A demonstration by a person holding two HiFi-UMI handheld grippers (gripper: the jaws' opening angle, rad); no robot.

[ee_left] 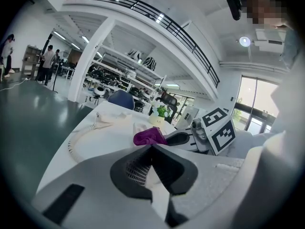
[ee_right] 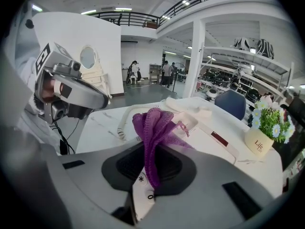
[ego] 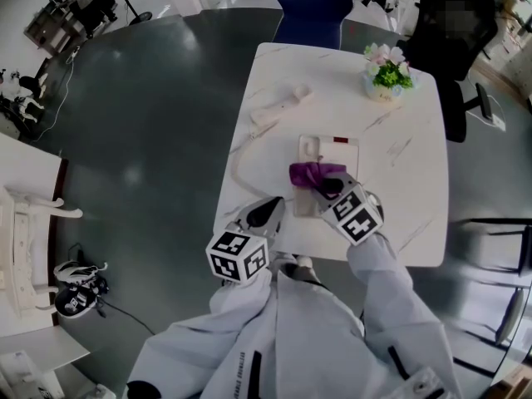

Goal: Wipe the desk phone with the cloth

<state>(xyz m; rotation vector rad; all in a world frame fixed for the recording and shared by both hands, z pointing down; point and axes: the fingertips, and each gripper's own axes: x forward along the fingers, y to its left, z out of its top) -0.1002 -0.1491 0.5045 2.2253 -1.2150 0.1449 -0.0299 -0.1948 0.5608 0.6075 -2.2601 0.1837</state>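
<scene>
Right gripper [ee_right: 151,170] hangs over the white table [ego: 405,206]; beneath its jaws lies the desk phone [ee_right: 217,144]; clamped between them, the purple cloth [ee_right: 151,123] bunches onto the keypad; left gripper [ee_left: 153,168] jaws together, empty, just left of the phone.
</scene>
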